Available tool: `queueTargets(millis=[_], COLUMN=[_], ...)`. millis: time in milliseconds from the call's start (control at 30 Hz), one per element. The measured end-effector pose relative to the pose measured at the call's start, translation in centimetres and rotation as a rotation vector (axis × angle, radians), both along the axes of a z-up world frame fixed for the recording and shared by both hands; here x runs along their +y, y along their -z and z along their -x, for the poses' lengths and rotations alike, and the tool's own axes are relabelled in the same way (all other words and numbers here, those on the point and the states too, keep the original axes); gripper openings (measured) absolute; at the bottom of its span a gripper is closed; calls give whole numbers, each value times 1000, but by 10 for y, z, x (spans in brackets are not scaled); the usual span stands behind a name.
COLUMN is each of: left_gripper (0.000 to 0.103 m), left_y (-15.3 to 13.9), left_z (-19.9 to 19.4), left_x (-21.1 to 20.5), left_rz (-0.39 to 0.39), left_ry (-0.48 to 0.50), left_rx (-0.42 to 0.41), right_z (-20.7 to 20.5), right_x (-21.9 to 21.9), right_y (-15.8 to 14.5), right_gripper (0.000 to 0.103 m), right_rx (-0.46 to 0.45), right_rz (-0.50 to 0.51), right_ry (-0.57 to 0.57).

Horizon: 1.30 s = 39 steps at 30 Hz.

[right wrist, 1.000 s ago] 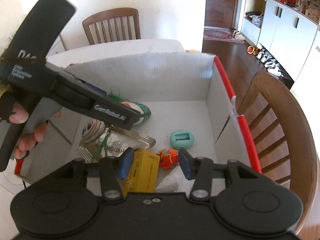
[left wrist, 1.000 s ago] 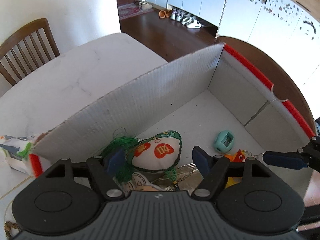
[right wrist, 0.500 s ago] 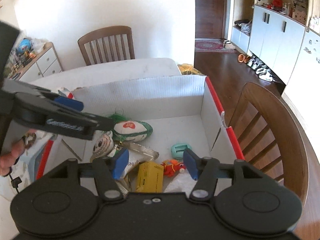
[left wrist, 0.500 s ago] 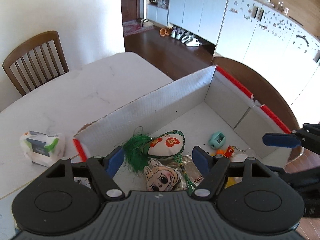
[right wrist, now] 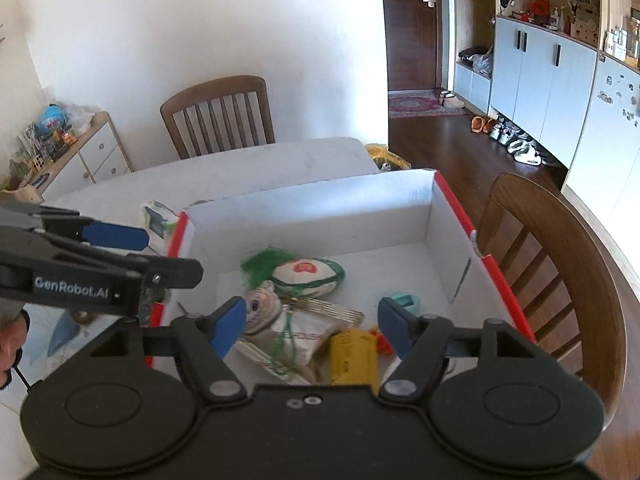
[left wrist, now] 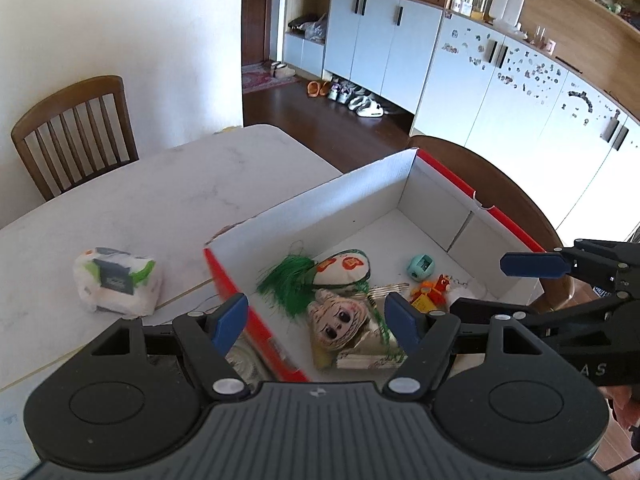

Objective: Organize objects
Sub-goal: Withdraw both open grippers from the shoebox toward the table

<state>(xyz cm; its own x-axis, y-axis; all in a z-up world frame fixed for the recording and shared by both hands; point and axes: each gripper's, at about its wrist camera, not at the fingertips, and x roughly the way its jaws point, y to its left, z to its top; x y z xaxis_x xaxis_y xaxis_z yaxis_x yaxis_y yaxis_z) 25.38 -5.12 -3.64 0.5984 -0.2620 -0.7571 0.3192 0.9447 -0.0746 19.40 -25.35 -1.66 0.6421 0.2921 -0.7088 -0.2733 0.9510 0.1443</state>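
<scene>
Still out: tissue pack (left wrist: pixel 118 280) on worktop (left wrist: pixel 120 208), beside box (left wrist: pixel 320 208). Left gripper (left wrist: pixel 316 320) open, empty; right gripper (right wrist: pixel 312 322) jaws just opened, nothing held. Risk: soft pack slipping from pinch, snagging box wall.

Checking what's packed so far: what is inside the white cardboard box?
Inside the box: embroidered pouch with green tassel, doll-face plush, teal sharpener, orange toy, yellow box. Packets underneath are partly covered.

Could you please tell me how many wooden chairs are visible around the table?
2: one chair stands at the table's far side against the white wall; another chair sits beside the box's red-edged right wall. Others may be out of view.
</scene>
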Motion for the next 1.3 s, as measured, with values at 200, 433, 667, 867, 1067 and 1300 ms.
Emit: queueTargets(millis=[200, 433, 667, 867, 1067, 1300], left_gripper=[81, 84, 92, 101, 101, 101], left_y=[-6, -12, -10, -6, 0, 17], left_z=[17, 34, 44, 50, 50, 43], left_x=[30, 69, 108, 137, 173, 221], left_rz=[11, 22, 22, 4, 20, -8], left_ry=[-8, -16, -25, -36, -70, -142], left_rx=[-24, -38, -40, -62, -64, -63], right_z=[15, 30, 44, 52, 57, 57], right_x=[20, 47, 77, 102, 129, 158], right_y=[-6, -6, -3, 2, 7, 12], right_gripper=[84, 95, 97, 97, 97, 97], right_rx=[-14, -27, -32, -30, -10, -2], right_rz=[-8, -29, -57, -67, -51, -21], right_ry=[32, 60, 76, 87, 63, 26])
